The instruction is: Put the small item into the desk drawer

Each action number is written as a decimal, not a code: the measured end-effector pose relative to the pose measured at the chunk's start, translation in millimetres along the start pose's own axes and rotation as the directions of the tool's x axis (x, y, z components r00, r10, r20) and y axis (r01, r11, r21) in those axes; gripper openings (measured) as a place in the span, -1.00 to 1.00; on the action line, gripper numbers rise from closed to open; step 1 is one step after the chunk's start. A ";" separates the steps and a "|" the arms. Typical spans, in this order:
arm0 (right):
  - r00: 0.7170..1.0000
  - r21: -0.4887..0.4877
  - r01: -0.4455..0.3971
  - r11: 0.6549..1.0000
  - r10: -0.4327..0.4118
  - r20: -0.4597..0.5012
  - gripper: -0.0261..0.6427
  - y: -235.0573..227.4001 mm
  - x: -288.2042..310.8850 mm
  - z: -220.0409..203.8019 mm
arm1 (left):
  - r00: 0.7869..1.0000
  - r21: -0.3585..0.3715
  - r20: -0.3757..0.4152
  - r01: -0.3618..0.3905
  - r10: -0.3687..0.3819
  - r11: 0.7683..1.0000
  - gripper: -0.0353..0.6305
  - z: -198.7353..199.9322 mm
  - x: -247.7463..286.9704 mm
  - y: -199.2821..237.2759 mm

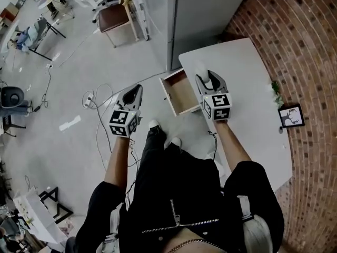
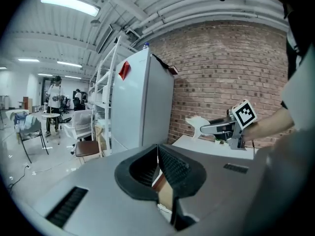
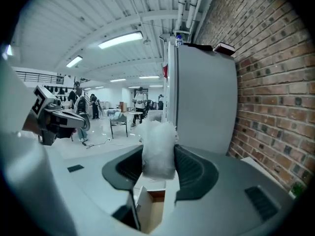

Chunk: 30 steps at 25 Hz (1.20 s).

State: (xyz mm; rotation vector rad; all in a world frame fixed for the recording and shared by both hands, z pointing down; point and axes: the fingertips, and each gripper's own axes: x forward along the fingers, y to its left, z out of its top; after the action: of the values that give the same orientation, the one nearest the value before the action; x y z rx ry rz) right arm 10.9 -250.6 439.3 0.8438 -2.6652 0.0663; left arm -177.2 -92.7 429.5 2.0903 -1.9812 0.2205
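In the head view the wooden desk drawer (image 1: 179, 91) stands pulled out from the white desk (image 1: 247, 73). My right gripper (image 1: 207, 79) hovers at the drawer's right edge, over the desk's front. It is shut on a small crumpled white item (image 3: 157, 136), which sticks up between the pads; the drawer (image 3: 147, 205) shows below the jaws. From the left gripper view the same item (image 2: 196, 123) juts out of the right gripper (image 2: 209, 128). My left gripper (image 1: 137, 90) hangs over the floor left of the drawer, jaws closed together with nothing in them (image 2: 158, 154).
A tall grey cabinet (image 1: 210, 9) stands behind the desk, against a brick wall (image 1: 310, 46). A framed picture (image 1: 291, 116) and a small plant (image 1: 276, 91) are on the desk's right side. Cables (image 1: 97, 96) lie on the floor; a chair (image 1: 116, 15) stands further back.
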 end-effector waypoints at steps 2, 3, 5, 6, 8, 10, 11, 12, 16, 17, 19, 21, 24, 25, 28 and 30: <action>1.000 -0.005 -0.028 1.000 0.028 -0.012 -0.37 14.4 12.5 0.0 | 1.000 -0.015 -0.006 -0.012 0.012 1.000 -0.83 -4.7 -2.1 9.7; 0.999 -0.007 -0.040 0.999 0.040 -0.020 -0.37 20.7 17.6 -1.2 | 1.000 -0.022 -0.010 -0.017 0.017 1.000 -0.83 -7.5 -2.8 13.6; 0.998 -0.010 -0.060 0.998 0.060 -0.035 -0.37 31.1 27.5 -5.5 | 1.000 -0.032 -0.018 -0.025 0.024 0.999 -0.83 -13.5 -2.5 21.3; 0.997 -0.009 -0.068 0.998 0.068 -0.042 -0.37 35.0 32.9 -8.5 | 0.999 -0.035 -0.023 -0.027 0.026 0.999 -0.83 -16.6 -1.0 25.2; 0.995 -0.002 -0.079 0.997 0.079 -0.059 -0.37 40.6 43.8 -16.0 | 0.999 -0.042 -0.036 -0.027 0.026 0.999 -0.83 -23.2 4.0 32.4; 0.993 0.010 -0.086 0.996 0.086 -0.077 -0.37 44.3 53.7 -24.2 | 0.998 -0.049 -0.055 -0.021 0.019 0.999 -0.83 -29.9 10.7 38.3; 0.992 0.015 -0.087 0.996 0.088 -0.086 -0.37 45.4 58.3 -28.5 | 0.998 -0.053 -0.065 -0.016 0.013 0.998 -0.83 -33.2 14.6 40.6; 0.991 0.021 -0.087 0.996 0.088 -0.097 -0.37 46.2 62.2 -33.4 | 0.997 -0.058 -0.076 -0.011 0.007 0.998 -0.83 -36.7 18.2 42.2; 0.985 0.047 -0.090 0.995 0.096 -0.145 -0.37 50.4 73.4 -58.1 | 0.992 -0.079 -0.121 0.012 -0.021 0.997 -0.83 -53.1 29.8 44.2; 0.983 0.053 -0.090 0.995 0.097 -0.154 -0.37 50.5 76.9 -63.3 | 0.991 -0.081 -0.129 0.020 -0.030 0.996 -0.83 -56.3 33.8 44.9; 0.980 0.062 -0.089 0.994 0.098 -0.171 -0.37 51.4 83.7 -72.2 | 0.989 -0.088 -0.142 0.033 -0.046 0.996 -0.83 -62.0 40.8 46.7; 0.978 0.070 -0.088 0.994 0.099 -0.186 -0.37 53.4 89.1 -80.3 | 0.986 -0.096 -0.155 0.041 -0.055 0.995 -0.83 -67.9 45.9 49.0; 0.974 0.084 -0.085 0.993 0.100 -0.203 -0.37 55.4 96.8 -91.6 | 0.982 -0.107 -0.174 0.050 -0.068 0.993 -0.83 -77.2 53.6 52.1; 0.972 0.090 -0.084 0.992 0.101 -0.210 -0.37 56.3 99.2 -95.9 | 0.981 -0.111 -0.180 0.053 -0.072 0.992 -0.83 -80.8 55.9 53.1; 0.966 0.105 -0.084 0.991 0.107 -0.234 -0.37 61.5 103.7 -109.4 | 0.976 -0.126 -0.201 0.060 -0.085 0.990 -0.83 -92.2 60.3 55.3; 0.962 0.112 -0.083 0.990 0.109 -0.249 -0.37 64.4 106.2 -117.6 | 0.972 -0.136 -0.213 0.068 -0.097 0.988 -0.83 -98.7 63.4 55.9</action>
State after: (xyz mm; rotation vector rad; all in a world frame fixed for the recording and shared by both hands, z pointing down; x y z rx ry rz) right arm -70.4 -238.9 589.3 0.6829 -2.4737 0.3137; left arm -222.7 -127.7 546.1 1.9704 -1.7306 0.2870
